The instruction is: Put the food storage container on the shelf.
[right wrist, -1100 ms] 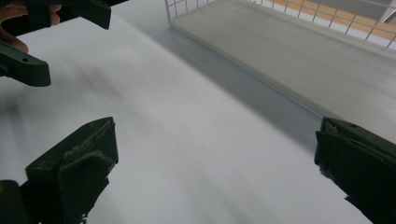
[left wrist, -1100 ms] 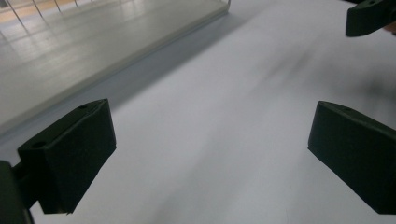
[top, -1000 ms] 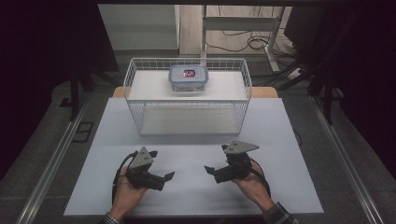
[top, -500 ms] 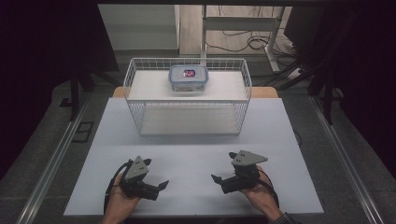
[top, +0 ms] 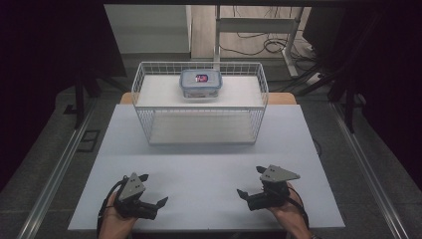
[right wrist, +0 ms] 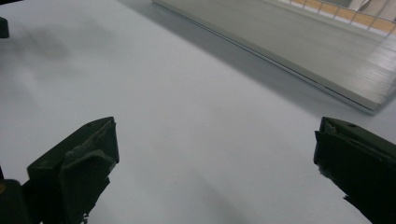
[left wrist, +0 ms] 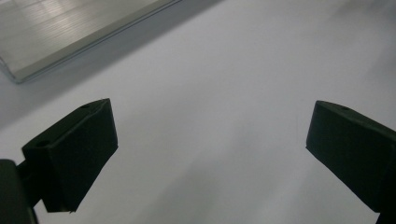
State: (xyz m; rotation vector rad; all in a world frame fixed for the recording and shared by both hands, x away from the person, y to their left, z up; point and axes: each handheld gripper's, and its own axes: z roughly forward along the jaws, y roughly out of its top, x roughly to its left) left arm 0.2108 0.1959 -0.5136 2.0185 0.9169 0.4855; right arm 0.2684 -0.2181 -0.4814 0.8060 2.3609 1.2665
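Observation:
A white wire basket stands at the far middle of the white table. Inside it, toward its back, sits a clear lidded plastic box with something red and dark in it. My left gripper rests low near the table's front left, held in a hand, jaws wide apart with nothing between them. In the left gripper view the left gripper looks down on bare table. My right gripper is near the front right, also open and empty. Bare table lies between the jaws of the right gripper in its own view.
Grey floor and metal rails run along both sides of the table. A white desk frame and cables stand behind the basket. The basket's base edge shows in the right gripper view. A pale strip crosses the left gripper view's top left.
Both hands have drawn the grippers back toward the table's front edge and a little apart. Both grippers stayed open. The basket and box have not moved.

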